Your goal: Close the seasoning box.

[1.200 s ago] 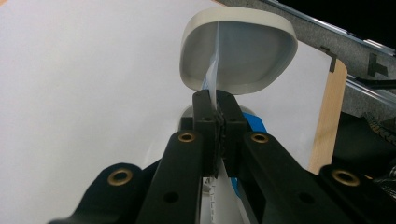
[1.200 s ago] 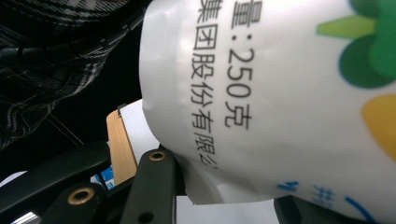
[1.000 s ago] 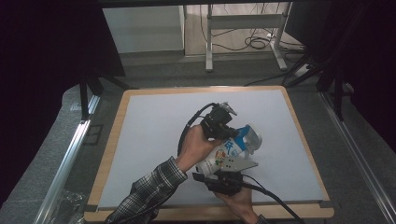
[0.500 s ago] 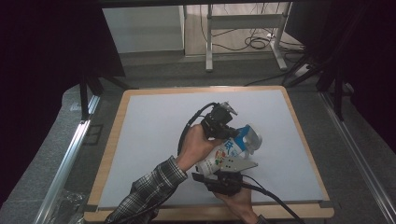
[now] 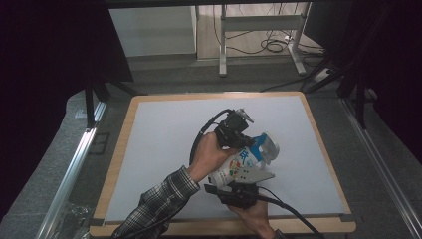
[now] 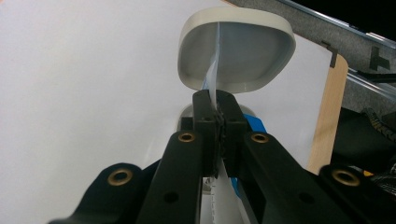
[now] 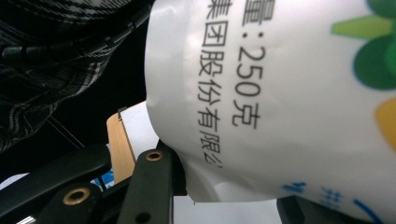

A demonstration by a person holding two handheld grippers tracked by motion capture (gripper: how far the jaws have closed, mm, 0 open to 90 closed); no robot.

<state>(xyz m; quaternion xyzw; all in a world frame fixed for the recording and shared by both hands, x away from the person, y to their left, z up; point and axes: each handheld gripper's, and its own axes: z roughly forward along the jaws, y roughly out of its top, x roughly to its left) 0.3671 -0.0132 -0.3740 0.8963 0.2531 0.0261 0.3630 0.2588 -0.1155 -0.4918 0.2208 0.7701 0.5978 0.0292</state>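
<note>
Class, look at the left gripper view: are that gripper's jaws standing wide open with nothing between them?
No. The left gripper has its jaws pressed together on a thin edge of the pouch, in front of the white dish.

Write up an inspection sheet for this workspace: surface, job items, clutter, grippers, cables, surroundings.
Surface: white sheet on a wooden-edged board, bare apart from the work in hand.
Job's things: white printed plastic pouch with blue and green markings, held above the board; pale grey rounded bowl below its top end.
Clutter: nothing seen on the board.
Grippers: left gripper shut on the pouch's thin top edge; right gripper clamped on the pouch's lower body.
Cables: black cable loops from the left gripper; another trails from the right one.
Surroundings: dark grey floor, metal table legs, loose floor cables beyond.
</note>
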